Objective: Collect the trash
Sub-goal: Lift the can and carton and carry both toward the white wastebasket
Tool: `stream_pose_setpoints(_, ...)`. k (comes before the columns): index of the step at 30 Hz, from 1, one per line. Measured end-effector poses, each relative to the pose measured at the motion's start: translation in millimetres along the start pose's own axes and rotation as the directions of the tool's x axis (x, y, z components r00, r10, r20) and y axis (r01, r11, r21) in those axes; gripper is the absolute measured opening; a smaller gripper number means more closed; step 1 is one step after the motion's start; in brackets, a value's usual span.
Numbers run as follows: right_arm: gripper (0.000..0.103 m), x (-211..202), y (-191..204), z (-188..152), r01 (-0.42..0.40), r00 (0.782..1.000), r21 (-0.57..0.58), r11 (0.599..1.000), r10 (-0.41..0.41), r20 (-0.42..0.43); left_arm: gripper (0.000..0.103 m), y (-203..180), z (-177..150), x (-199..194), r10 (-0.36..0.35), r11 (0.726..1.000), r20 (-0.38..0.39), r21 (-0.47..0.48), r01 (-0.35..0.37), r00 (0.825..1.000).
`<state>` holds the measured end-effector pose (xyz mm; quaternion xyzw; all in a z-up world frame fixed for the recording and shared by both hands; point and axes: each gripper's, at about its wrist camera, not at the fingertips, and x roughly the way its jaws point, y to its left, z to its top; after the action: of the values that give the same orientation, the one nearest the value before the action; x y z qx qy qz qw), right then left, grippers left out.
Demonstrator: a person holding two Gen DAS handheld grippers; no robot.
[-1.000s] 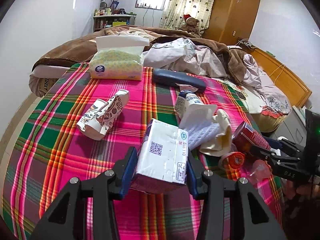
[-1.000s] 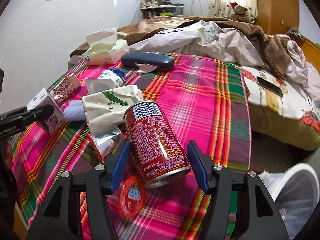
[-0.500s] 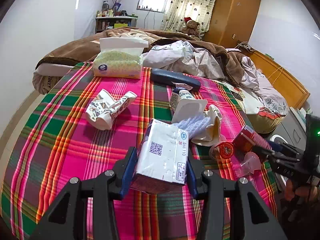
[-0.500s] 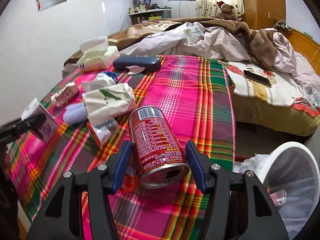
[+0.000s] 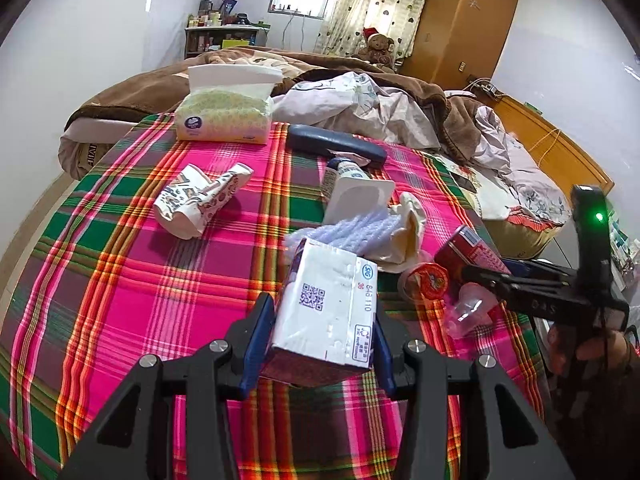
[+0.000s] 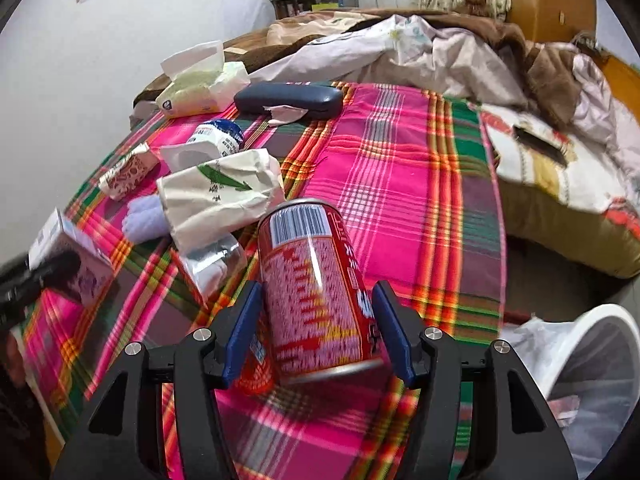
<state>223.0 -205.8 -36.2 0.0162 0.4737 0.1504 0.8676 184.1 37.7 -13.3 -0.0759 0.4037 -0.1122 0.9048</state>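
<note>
My left gripper is shut on a white and purple drink carton and holds it above the plaid cloth. My right gripper is shut on a red drink can; the can also shows in the left wrist view. A white bin with a plastic liner stands on the floor at the lower right. More trash lies on the cloth: a crumpled patterned paper cup, a white paper bag, a yoghurt bottle and a red lid.
A tissue pack and a dark glasses case lie at the far side of the plaid cloth. A bed with rumpled bedding is behind. A phone lies on the bed at right.
Both grippers have pulled back and risen with their loads. The right gripper has swung toward the bin, which now fills more of its view.
</note>
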Motion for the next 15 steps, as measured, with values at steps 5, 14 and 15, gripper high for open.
stream_pose_setpoints(5, 0.057, -8.7, -1.2, -7.3, -0.014, 0.999, 0.046, 0.999, 0.012, 0.041, 0.047, -8.2, -0.3, -3.2, -0.007, 1.000, 0.006, 0.011, 0.007, 1.000)
stream_pose_setpoints(14, 0.056, -43.7, -6.8, -15.3, -0.020, 0.987, 0.103, 0.994, 0.003, 0.158, 0.047, -26.3, -1.9, -14.9, -0.024, 0.999, 0.025, 0.034, 0.023, 0.999)
stream_pose_setpoints(15, 0.056, -47.3, -6.9, -16.8, -0.022, 0.986, 0.107, 0.994, 0.004, 0.166, 0.047, -29.1, -1.9, -16.6, -0.027, 0.999, 0.028, 0.040, 0.026, 0.999)
